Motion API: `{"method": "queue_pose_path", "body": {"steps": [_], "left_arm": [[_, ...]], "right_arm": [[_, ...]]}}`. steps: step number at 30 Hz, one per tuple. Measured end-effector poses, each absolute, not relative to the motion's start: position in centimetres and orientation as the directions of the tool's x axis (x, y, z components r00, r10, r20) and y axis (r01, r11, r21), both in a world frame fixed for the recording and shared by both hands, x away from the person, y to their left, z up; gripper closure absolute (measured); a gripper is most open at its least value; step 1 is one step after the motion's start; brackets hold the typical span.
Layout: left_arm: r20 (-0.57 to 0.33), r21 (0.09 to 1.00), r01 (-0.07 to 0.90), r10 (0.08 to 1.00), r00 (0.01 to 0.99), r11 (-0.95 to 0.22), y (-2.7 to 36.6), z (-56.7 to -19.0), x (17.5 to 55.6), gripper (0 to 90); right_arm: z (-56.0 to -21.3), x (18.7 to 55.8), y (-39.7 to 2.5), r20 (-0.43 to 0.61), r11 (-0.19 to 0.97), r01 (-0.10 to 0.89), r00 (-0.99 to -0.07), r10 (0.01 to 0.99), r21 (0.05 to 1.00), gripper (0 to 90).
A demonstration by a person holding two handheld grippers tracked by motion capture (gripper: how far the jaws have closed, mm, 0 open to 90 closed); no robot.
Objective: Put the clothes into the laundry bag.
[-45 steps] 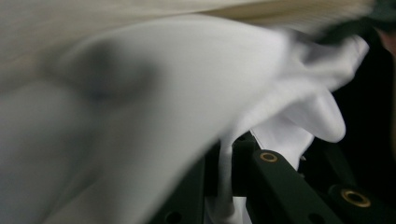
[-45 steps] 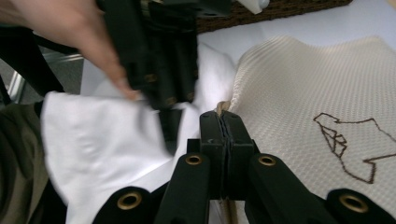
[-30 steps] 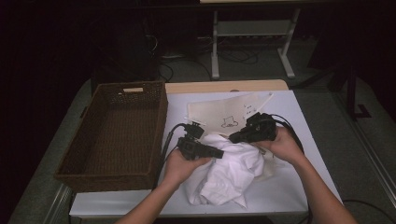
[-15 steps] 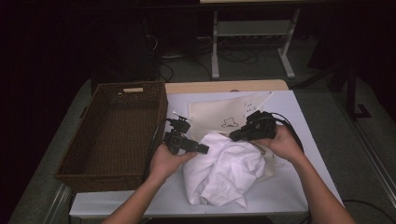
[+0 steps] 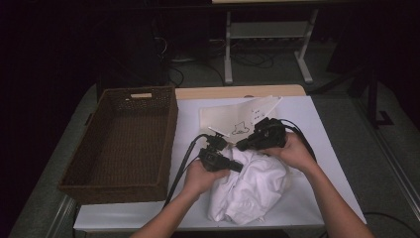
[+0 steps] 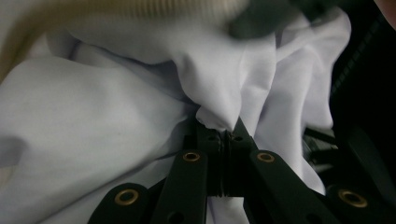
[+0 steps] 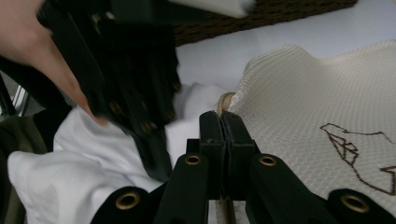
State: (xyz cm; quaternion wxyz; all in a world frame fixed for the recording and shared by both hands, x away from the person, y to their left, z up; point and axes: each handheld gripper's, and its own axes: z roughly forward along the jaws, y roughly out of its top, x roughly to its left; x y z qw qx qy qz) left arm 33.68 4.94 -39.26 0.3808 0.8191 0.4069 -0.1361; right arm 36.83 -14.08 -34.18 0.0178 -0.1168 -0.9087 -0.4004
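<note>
The white shirt lies bunched on the table's near edge, between the two hands. The left gripper pinches a fold of it tight. The right gripper is closed on the tan edge of the cream cloth just behind. If both pull, the small fold may slip out, or the cloth may drag along. The left gripper view shows the pinch up close; the high view shows the basket farther left.

Dim room, light on white-topped table at centre. Grey floor w/ cables at 12. White metal stand at 12–1. Dark surrounds elsewhere.
</note>
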Motion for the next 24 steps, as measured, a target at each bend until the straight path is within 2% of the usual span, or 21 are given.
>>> {"method": "queue_pose_path", "body": {"steps": [5,13,18,24], "left_arm": [[-0.555,0.515,0.798,0.589,0.588,-0.311,5.7,-39.5,34.7,85.5],[-0.462,0.546,0.748,0.609,0.645,-0.377,8.7,-36.9,32.7,53.2],[-0.452,0.548,0.758,0.637,0.624,-0.353,11.0,-36.4,31.8,42.4],[-0.486,0.49,0.79,0.637,0.599,-0.369,11.0,-38.6,31.8,33.3]], "right_arm": [[-34.1,36.5,-14.7,0.118,0.66,0.226,-0.972,0.205,0.717,87.4],[-34.7,36.9,-16.0,0.115,0.672,0.257,-0.962,0.249,0.694,87.2],[-34.6,36.9,-15.7,0.106,0.674,0.254,-0.961,0.254,0.694,87.1],[-34.6,37.0,-15.7,0.108,0.672,0.259,-0.96,0.259,0.694,87.1]]}}
